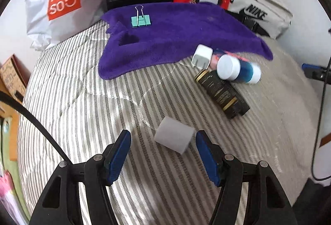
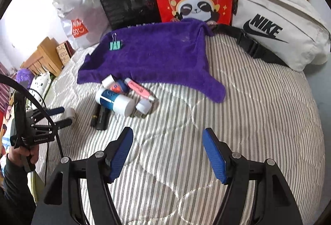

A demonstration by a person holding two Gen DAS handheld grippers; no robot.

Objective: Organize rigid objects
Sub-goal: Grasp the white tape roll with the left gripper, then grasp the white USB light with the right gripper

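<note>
So we're hovering the left claw (image 1: 163, 140) over a little white foam block (image 1: 174, 139) that's sitting on the striped bed quilt (image 1: 82, 100), well short of the purple towel (image 1: 175, 32). Its jaws are standing open with the block just between the blue pads (image 1: 119, 154), nearest the right-hand one, and nothing is being squeezed yet. We're guessing this thing weighs next to nothing and is squishy rather than stiff, so it's probably going to dent and could tip or skid on the soft quilt if one pad reaches it first. We're thinking the two flat side faces, around mid-height, are the place to pinch, and gently. The right claw (image 2: 167, 152) is also open and empty, hanging over bare quilt. Everything else is piling up at the towel's near edge: a white charger plug (image 1: 201, 56), a blue bottle with a white cap (image 1: 238, 69) and a dark tube (image 1: 222, 92), while a mint binder clip (image 1: 141, 20) is already sitting on the towel.
</note>
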